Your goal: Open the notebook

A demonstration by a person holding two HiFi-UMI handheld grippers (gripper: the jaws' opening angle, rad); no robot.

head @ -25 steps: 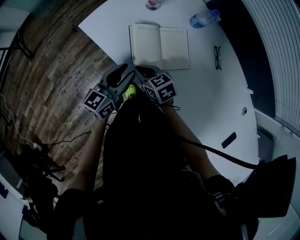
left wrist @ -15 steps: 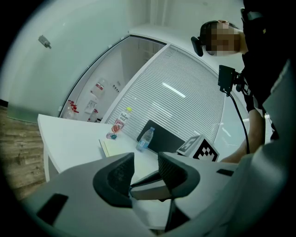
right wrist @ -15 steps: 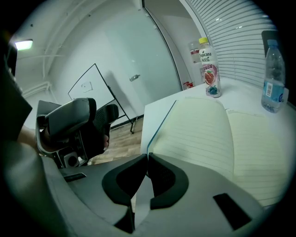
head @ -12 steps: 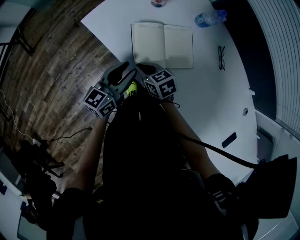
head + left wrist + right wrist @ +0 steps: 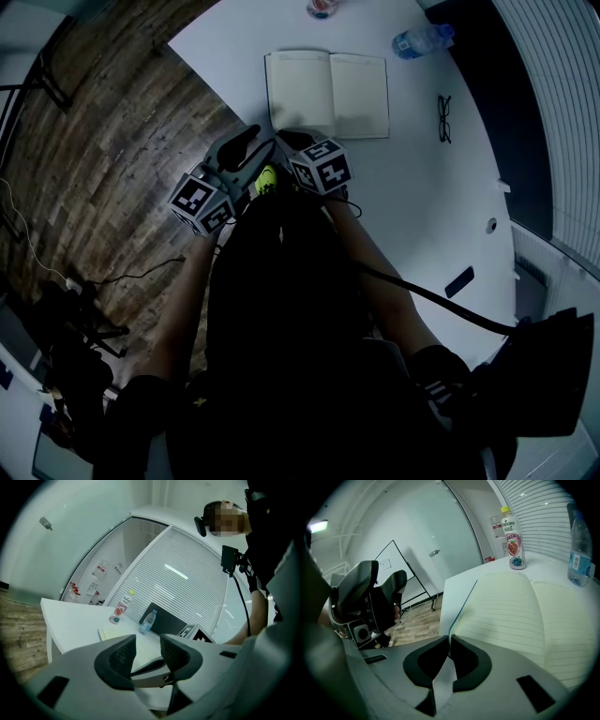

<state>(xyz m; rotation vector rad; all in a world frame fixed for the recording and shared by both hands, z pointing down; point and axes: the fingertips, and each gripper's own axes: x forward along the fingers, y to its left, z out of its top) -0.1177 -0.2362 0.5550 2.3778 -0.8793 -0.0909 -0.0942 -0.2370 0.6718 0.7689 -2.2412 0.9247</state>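
Lying open flat on white worktop (image 5: 412,187): notebook (image 5: 327,94), lined pages up. Right tongs (image 5: 449,638) pressed together at tips, pinching nothing, just short of notebook's near left corner. Left tongs (image 5: 147,645) spread, gap empty, close beside right tongs.

Head view looks steeply down on the table (image 5: 422,216); both gripper views look low across it, sharing the notebook (image 5: 328,94).

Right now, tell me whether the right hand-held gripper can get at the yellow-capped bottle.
Probably yes: only the flat open notebook lies between the yellow-capped bottle and the right hand-held gripper, whose shut jaws would need opening.
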